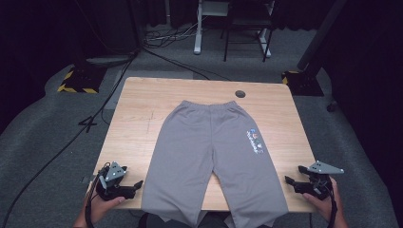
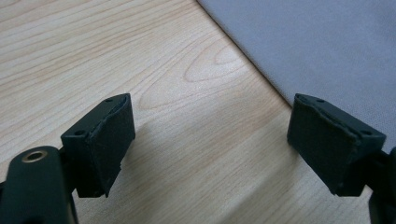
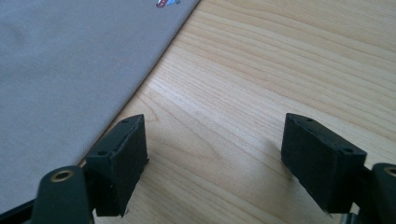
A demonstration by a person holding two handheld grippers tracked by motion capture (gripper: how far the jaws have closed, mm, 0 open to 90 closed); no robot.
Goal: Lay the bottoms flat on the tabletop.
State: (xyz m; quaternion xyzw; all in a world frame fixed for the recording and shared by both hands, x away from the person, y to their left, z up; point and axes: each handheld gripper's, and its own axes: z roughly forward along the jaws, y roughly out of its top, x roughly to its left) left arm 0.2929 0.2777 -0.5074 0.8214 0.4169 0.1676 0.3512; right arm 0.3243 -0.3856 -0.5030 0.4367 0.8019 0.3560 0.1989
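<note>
Grey shorts (image 1: 211,156) flat on counter (image 1: 138,118), waistband far, hems overhanging near edge. Left hand-held gripper (image 1: 138,185) and right hand-held gripper (image 1: 289,181) flank shorts, jaws apart, empty. Judged pre-grasp; next: pinch fabric edges.

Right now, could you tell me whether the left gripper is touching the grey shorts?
Apart. In the left gripper view, the left gripper stands open over bare table, and the grey shorts end beyond its jaw.
</note>
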